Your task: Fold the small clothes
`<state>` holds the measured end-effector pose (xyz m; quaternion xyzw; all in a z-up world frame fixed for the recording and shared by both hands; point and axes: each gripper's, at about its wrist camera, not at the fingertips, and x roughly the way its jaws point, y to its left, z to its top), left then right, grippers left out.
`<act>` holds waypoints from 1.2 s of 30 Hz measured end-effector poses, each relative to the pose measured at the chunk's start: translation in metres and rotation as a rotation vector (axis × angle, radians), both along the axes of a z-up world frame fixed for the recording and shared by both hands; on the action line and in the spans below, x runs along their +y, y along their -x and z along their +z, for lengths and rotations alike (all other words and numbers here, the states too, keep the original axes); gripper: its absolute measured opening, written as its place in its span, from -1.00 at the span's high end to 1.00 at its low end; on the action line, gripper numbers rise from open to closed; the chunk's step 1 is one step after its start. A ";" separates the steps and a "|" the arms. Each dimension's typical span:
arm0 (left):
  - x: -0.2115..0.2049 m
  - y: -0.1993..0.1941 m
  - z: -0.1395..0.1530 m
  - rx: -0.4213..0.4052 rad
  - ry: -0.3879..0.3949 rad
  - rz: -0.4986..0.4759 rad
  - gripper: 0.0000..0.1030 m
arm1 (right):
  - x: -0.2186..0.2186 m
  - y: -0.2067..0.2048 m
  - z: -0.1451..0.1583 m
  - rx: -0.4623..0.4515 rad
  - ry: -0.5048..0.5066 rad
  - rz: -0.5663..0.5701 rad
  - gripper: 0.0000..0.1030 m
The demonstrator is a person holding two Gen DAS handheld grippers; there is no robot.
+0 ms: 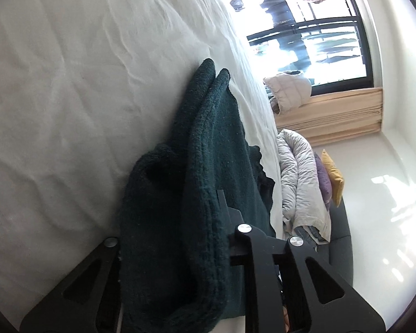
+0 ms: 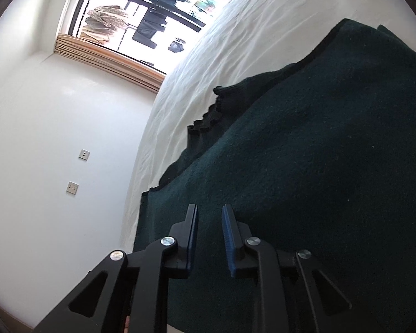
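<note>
On the white bedsheet (image 1: 69, 97), in the left wrist view, a dark green knitted sweater (image 1: 197, 166) is bunched in thick fuzzy folds between the left gripper (image 1: 208, 216) fingers, which are clamped on it. A quilted duvet (image 1: 299, 172) shows only here. In the right wrist view, the same sweater lies flat under the right gripper (image 2: 209, 238), whose blue ribbed pads (image 2: 228, 238) stand narrowly apart, gripping nothing visible; wall sockets (image 2: 77, 170) appear here alone.

Dark green knit garment (image 1: 208, 149) on plain white sheet (image 1: 69, 97), black grippers with blue pads (image 2: 228, 238), tan blind (image 1: 330, 111), purple (image 1: 323, 177) and mustard cushions (image 1: 334, 174).
</note>
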<state>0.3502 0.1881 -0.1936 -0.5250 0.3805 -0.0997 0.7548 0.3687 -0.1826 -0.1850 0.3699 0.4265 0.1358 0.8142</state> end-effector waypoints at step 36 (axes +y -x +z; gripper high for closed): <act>-0.129 -0.011 0.142 -0.319 -0.618 -0.237 0.78 | -0.037 -0.001 -0.019 0.010 -0.142 -0.009 0.72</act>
